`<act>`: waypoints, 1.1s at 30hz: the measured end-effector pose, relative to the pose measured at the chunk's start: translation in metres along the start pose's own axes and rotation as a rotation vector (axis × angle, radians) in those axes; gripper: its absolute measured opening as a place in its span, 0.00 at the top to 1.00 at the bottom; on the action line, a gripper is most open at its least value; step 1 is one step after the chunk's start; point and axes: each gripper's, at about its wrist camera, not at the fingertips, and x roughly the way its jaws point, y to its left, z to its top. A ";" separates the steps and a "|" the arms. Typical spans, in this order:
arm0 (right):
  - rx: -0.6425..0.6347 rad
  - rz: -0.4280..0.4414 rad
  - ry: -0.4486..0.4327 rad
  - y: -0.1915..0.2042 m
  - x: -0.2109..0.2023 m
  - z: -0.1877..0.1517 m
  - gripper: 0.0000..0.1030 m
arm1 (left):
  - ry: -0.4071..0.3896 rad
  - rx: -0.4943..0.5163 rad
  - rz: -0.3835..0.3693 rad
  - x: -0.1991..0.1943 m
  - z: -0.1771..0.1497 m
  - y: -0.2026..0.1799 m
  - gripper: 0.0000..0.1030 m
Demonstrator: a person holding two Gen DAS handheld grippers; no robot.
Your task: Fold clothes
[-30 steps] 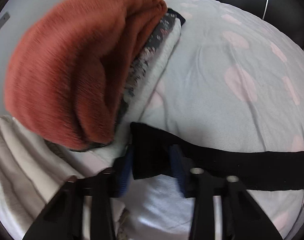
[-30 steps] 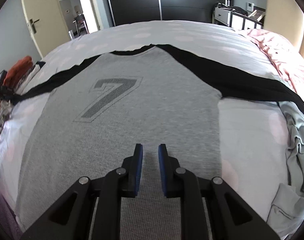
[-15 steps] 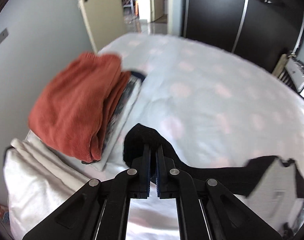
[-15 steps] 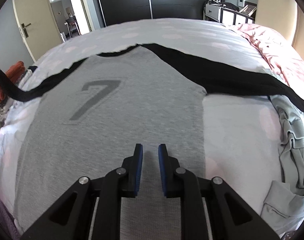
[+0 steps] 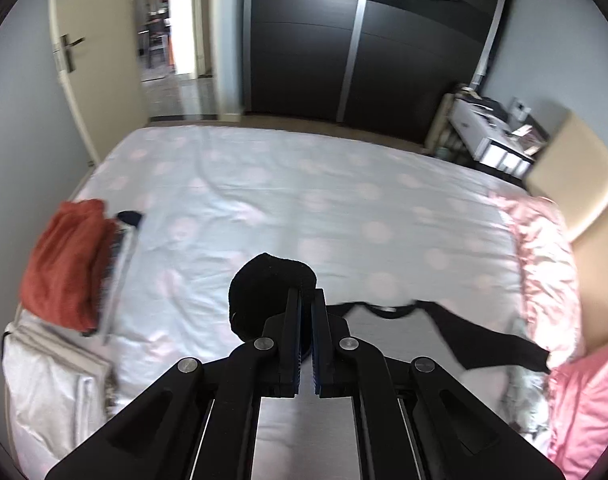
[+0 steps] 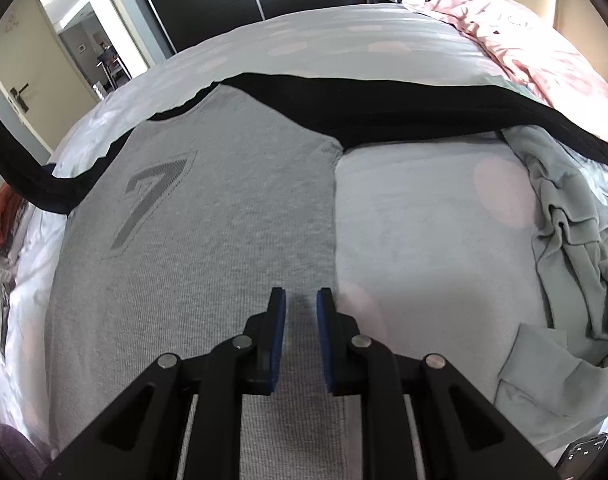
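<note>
- My left tongs (image 5: pixel 306 304) are pinched tight on the cuff of the shirt's black left sleeve (image 5: pixel 270 292), which bunches up in front of the fingers, lifted off the bed.
- From my right-hand camera that sleeve (image 6: pixel 28 184) rises as a dark band off the left edge of the picture, so I judge it is about to be folded in across the chest.
- My right tongs (image 6: pixel 301 300) hover just above the lower part of the shirt, near its right side edge; the fingers stand a little apart with nothing between them.
- The shirt (image 6: pixel 208 248), grey with black sleeves and a large 7 on the chest, lies flat and face up on the bed, collar away from me.
- Its other black sleeve (image 6: pixel 404 108) is spread straight out to the right, untouched.
- Done so far, by my reckoning: a stack of folded clothes (image 5: pixel 64 264), rust-red on top, sits at the bed's left edge.
- Left to do: the whole fold of this shirt, and a crumpled pale green garment (image 6: pixel 568 240) waiting on the right.
- The bed (image 5: pixel 304 208) has a pale sheet with faint pink dots; a pink quilt (image 5: pixel 544 264) is heaped along its right side.
- Beyond the bed stand a dark wardrobe (image 5: pixel 344 52) and an open cream door (image 5: pixel 84 60) on the left.
</note>
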 end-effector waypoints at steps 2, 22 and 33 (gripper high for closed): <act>0.015 0.014 0.001 -0.003 -0.002 0.001 0.85 | 0.004 0.036 -0.061 0.005 -0.001 -0.042 0.96; 0.109 0.099 0.012 -0.013 0.000 0.003 0.85 | 0.391 0.120 -0.197 0.253 -0.110 -0.235 0.66; 0.126 0.097 0.034 -0.015 0.015 0.004 0.85 | 0.278 0.117 -0.169 0.218 -0.144 -0.167 0.46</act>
